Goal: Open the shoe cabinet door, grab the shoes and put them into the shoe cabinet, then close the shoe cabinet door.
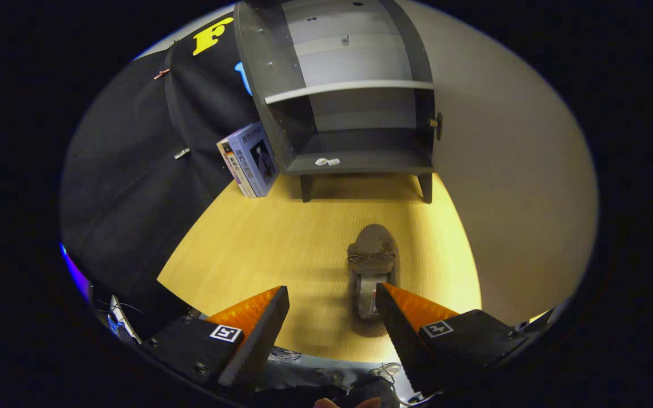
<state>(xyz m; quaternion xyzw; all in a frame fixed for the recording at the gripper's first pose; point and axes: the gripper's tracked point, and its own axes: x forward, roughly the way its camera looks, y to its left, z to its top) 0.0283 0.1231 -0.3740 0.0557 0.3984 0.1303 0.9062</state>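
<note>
Two books lean against the shoe cabinet's left side, its door swung open to the right. Nearer, a brown shoe lies on the wooden floor, just ahead of the gripper, whose fingers stand apart.

I was working in a staged booth: a small shoe cabinet stood on a wooden counter, black cloth wall alongside.
</note>
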